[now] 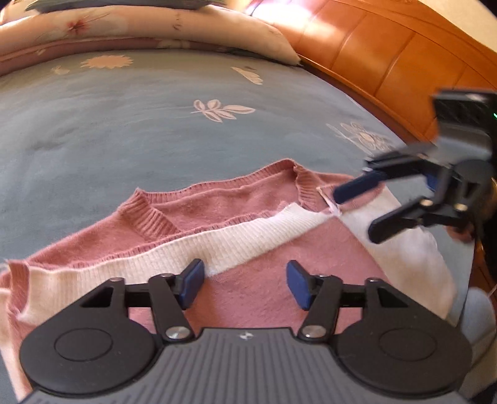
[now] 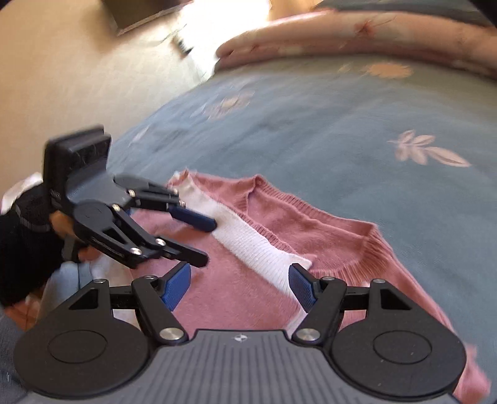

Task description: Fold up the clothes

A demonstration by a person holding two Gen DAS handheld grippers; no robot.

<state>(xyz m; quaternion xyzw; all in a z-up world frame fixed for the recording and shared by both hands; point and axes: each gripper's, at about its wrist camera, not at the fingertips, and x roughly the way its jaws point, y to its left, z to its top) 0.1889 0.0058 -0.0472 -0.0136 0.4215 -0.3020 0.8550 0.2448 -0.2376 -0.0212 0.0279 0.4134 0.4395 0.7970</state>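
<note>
A pink knitted sweater (image 1: 257, 298) with a white ribbed band (image 1: 192, 251) lies partly folded on the blue bedspread (image 1: 124, 124). My left gripper (image 1: 245, 279) hovers open just over its pink front, with nothing between the blue pads. The right gripper (image 1: 357, 216) comes in from the right, open above the sweater's white part. In the right wrist view the sweater (image 2: 310, 230) spreads ahead, and the white band (image 2: 245, 236) runs diagonally across it. There my right gripper (image 2: 239, 279) stands open over the fabric, and the left gripper (image 2: 205, 242) is open at the left.
A folded floral quilt (image 1: 155, 28) lies at the back of the bed. An orange wooden bed frame (image 1: 388, 62) runs along the right side. A beige floor (image 2: 62, 77) with a dark box (image 2: 139, 12) shows left. A black-sleeved hand (image 2: 28, 236) holds the left gripper.
</note>
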